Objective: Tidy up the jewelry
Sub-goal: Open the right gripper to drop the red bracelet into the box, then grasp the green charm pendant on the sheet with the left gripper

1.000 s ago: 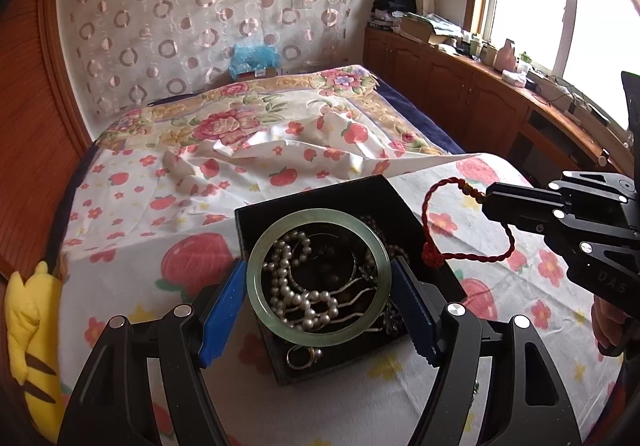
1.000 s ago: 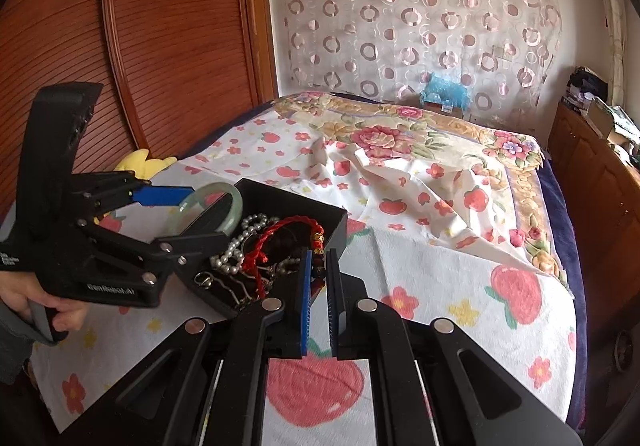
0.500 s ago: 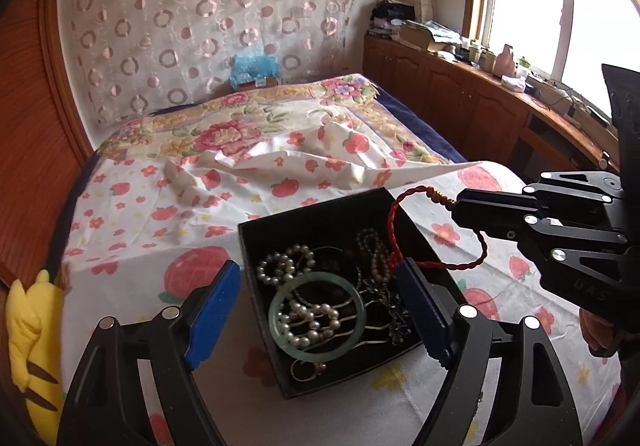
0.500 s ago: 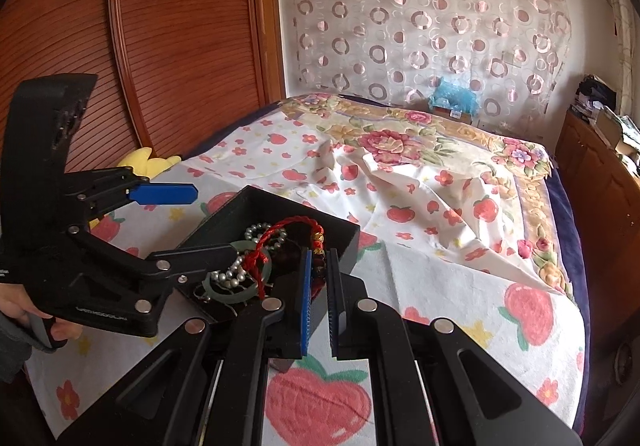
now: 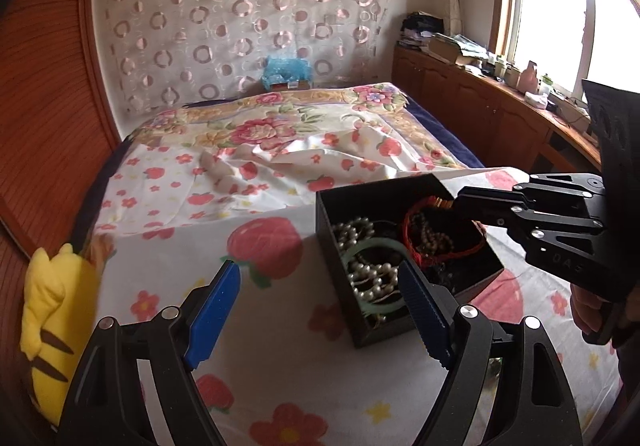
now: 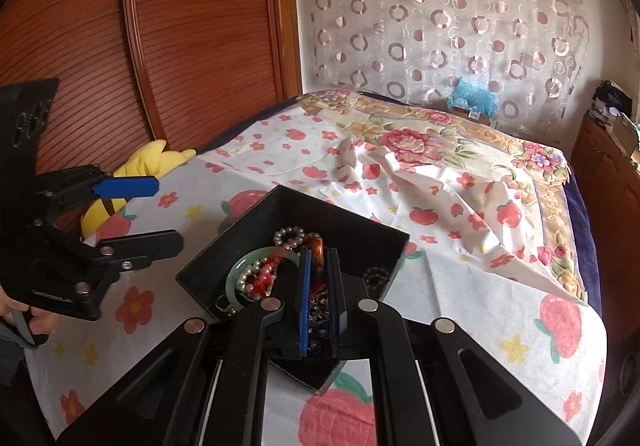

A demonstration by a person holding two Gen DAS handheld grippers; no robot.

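Here the red cord bracelet (image 5: 434,230) sags into the black box (image 5: 384,189) — right gripper (image 6: 319,274) opening, left gripper (image 5: 320,300) wide, empty.

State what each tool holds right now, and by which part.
Left tool: nothing, wide open. Right tool is opening over the black box, the red cord bracelet's beaded end between its tips.

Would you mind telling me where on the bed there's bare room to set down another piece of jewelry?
Free: the bedsheet between the yellow plush toy and the black box, and the sheet beyond the box toward the wrinkled folds. Crowded: the box itself, full of pearls, a jade bangle and the red cord bracelet, with the right gripper opening inside.
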